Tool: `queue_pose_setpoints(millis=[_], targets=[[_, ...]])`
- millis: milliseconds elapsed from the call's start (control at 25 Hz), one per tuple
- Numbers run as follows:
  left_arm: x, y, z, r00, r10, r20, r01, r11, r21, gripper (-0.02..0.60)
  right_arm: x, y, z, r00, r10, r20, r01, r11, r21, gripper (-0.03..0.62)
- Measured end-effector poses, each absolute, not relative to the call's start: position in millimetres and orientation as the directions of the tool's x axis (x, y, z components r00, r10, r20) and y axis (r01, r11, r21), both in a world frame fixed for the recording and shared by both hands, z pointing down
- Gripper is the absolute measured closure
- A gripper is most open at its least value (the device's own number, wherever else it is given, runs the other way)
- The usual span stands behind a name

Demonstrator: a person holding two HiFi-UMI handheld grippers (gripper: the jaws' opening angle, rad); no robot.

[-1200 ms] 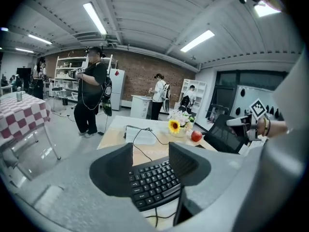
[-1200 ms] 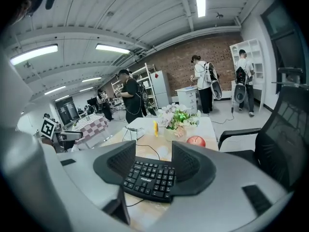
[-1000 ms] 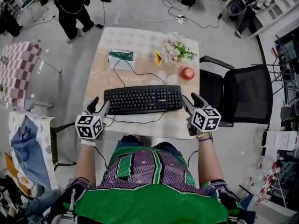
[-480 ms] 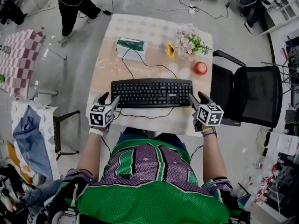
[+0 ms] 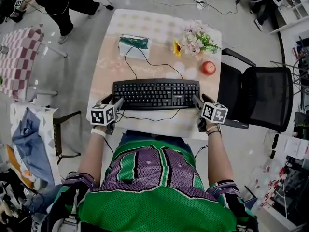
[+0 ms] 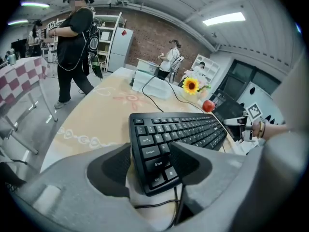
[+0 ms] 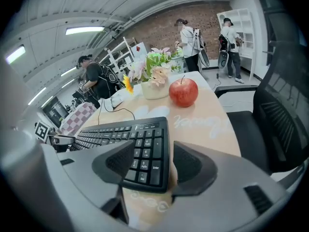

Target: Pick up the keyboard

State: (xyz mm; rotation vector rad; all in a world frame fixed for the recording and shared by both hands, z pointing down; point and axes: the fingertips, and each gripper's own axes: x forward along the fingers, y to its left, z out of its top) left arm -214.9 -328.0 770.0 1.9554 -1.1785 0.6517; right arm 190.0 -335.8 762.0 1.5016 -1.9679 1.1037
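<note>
A flat, black plastic keyboard (image 5: 155,94) with rows of matte keys and a thin black cable (image 5: 145,62) lies across the near half of the pale, patterned bench (image 5: 145,37). The left tool (image 5: 112,105) has grey jaws that are wide and have just been opening. They straddle the keyboard's left end without pressing. The right tool (image 5: 199,99) does the same at the right end. Both tools sit lower than a second ago.
</note>
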Motion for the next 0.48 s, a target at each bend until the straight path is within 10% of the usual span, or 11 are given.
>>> queue_pose_setpoints(millis=[480], targets=[[-209.0, -332.1, 777.9, 0.465, -0.479, 0.745, -0.885, -0.27, 0.379, 0.324, 183.4, -346.0, 780.0, -0.378, -0.54, 0.752, -0.912, 0.079, -0.402, 0.338]])
